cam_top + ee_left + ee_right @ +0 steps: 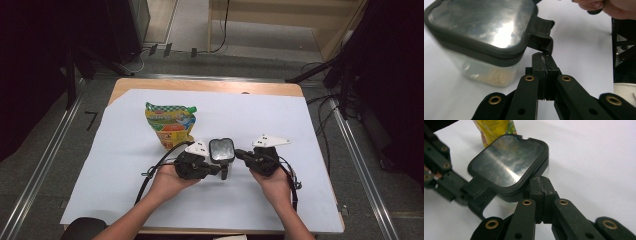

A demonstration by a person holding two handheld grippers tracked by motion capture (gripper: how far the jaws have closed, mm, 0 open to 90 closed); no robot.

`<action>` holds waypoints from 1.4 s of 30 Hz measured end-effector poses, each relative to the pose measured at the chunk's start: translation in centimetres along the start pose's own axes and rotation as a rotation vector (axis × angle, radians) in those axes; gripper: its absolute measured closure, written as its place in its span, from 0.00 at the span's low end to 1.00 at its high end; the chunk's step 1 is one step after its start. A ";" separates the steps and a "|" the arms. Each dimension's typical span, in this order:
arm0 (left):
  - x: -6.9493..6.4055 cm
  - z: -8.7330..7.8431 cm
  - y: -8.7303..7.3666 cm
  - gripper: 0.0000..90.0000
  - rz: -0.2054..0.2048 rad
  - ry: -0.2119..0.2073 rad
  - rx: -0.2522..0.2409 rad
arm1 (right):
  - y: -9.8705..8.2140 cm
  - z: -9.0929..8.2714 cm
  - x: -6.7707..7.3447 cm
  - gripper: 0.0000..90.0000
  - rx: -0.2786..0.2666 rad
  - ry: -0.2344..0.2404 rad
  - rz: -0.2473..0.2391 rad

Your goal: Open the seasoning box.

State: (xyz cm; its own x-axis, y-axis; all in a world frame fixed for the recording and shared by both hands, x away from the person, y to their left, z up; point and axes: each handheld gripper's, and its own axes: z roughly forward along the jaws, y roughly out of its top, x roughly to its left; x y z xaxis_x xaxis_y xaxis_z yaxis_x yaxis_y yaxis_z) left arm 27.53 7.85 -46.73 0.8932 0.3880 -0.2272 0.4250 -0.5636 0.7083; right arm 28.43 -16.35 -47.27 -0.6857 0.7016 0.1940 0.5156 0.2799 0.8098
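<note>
Both grippers closed at a lidded clear container, mid-sheet near the front.

Left gripper (218,170) jaws pressed together, tips at the container (221,151) lid's latch tab (541,35). Right gripper (242,154) jaws also closed, nothing between them, tips against the lid rim. Yellow pouch (170,125) just behind-left. White sheet (300,130) bare to the right and front edges.

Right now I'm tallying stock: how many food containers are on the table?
2: a lidded clear container between the two grippers, and a yellow pouch standing behind it to the left.
</note>
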 end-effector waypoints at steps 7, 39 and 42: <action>0.0 0.0 0.2 1.00 -0.008 -0.054 0.009 | 0.3 -0.3 -0.2 1.00 0.002 0.014 0.034; 3.4 -5.7 -0.8 0.56 -0.060 -0.073 -0.082 | -2.2 -0.9 6.3 1.00 0.068 0.105 -0.097; 3.6 -5.8 -0.9 0.51 -0.056 -0.065 -0.090 | -2.3 -0.1 6.3 1.00 0.082 0.115 -0.086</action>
State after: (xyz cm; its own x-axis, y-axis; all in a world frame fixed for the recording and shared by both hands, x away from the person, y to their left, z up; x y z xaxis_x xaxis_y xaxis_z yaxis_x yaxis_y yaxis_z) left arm 29.56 14.01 -44.30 0.8774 0.3673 -0.3086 0.4620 -0.4736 0.7499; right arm 22.88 -12.63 -47.87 -0.7810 0.5945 0.1913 0.4891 0.3919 0.7792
